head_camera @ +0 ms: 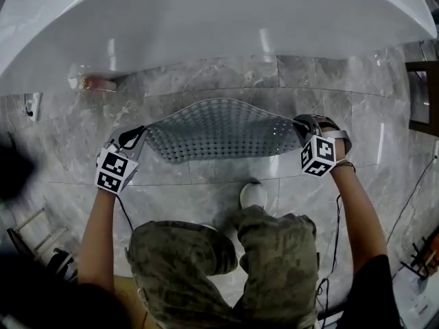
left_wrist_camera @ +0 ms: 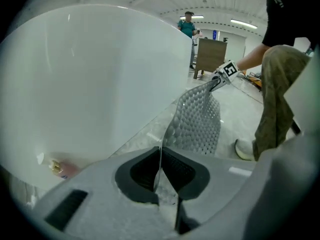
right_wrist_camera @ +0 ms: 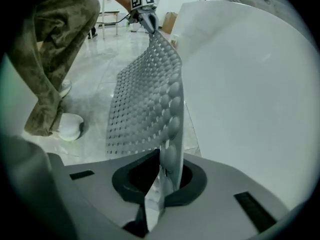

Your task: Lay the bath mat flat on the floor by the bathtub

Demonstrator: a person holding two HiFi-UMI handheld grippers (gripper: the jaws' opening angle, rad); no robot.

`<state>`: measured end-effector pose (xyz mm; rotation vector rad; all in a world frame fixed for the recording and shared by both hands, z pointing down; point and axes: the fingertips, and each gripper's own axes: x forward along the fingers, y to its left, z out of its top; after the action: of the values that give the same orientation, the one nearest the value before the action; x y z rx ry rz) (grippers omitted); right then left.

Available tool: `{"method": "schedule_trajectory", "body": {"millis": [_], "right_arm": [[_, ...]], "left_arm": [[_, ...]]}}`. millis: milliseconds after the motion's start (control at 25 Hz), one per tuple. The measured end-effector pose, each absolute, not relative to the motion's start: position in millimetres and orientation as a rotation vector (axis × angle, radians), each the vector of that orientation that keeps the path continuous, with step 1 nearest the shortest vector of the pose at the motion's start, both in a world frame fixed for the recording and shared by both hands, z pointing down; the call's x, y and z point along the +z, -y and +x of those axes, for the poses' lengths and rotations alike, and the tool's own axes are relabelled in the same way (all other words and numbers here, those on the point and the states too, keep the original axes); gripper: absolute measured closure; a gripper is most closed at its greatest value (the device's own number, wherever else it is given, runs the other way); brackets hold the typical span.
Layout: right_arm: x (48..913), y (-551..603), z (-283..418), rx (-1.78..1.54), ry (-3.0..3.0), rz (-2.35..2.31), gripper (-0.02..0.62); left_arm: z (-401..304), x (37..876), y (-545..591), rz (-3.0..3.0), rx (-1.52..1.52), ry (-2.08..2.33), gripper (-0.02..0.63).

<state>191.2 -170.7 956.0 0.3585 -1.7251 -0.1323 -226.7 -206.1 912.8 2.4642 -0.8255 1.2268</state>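
Note:
A clear, bubble-textured bath mat (head_camera: 221, 130) hangs stretched between my two grippers, above the marble floor (head_camera: 206, 81) beside the white bathtub (head_camera: 206, 19). My left gripper (head_camera: 137, 137) is shut on the mat's left corner; its own view shows the mat's edge (left_wrist_camera: 159, 156) pinched between the jaws and the mat (left_wrist_camera: 197, 121) running off to the far gripper. My right gripper (head_camera: 302, 125) is shut on the right corner, with the mat's edge (right_wrist_camera: 167, 161) clamped in the jaws and the sheet (right_wrist_camera: 145, 94) hanging away from it. The mat sags in the middle.
The tub's curved wall (left_wrist_camera: 90, 79) rises close beside the mat. My white shoe (head_camera: 253, 195) stands on the floor just behind it. A small pink bottle (head_camera: 92, 83) lies at the tub's foot on the left. A wooden cabinet (left_wrist_camera: 210, 56) and a person (left_wrist_camera: 188, 25) are far off.

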Motion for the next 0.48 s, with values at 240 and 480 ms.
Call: {"method": "schedule_trajectory", "body": {"millis": [240,480], "right_arm": [[1012.7,210.1,193.2,-0.103,1.743,0.501,0.569],[1065.0,235.9,197.3,-0.105,1.719,0.571,0.569]], "left_arm": [[-243.0,988.8,236.0,2.424,1.245,0.915,0.575],[-232.7,1028.2,256.0,2.444,1.33,0.902,0.574]]}}
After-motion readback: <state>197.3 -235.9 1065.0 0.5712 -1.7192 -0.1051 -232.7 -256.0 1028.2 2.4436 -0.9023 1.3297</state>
